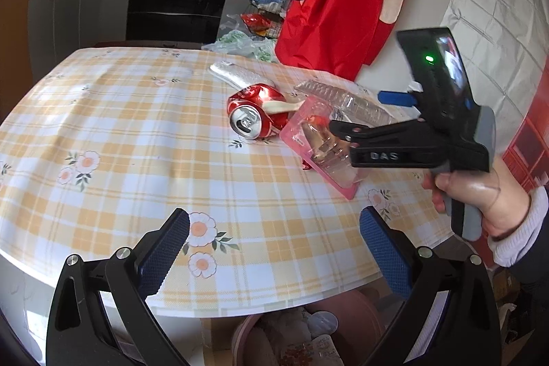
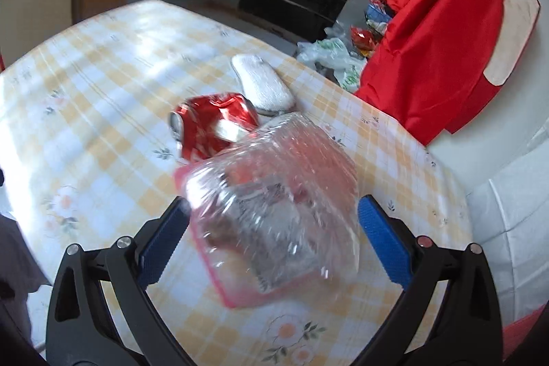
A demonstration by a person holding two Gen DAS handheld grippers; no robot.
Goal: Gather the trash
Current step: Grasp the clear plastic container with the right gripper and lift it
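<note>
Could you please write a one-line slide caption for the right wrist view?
Open right gripper closing in on a clear plastic package beside a crushed red can on the checked tablecloth.

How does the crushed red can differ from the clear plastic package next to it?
The can is opaque red metal, dented and lying on its side; the plastic package is see-through with a pink backing. The can lies free of both grippers; the package sits between the open right gripper's fingers. Both rest on the checked tablecloth.
</note>
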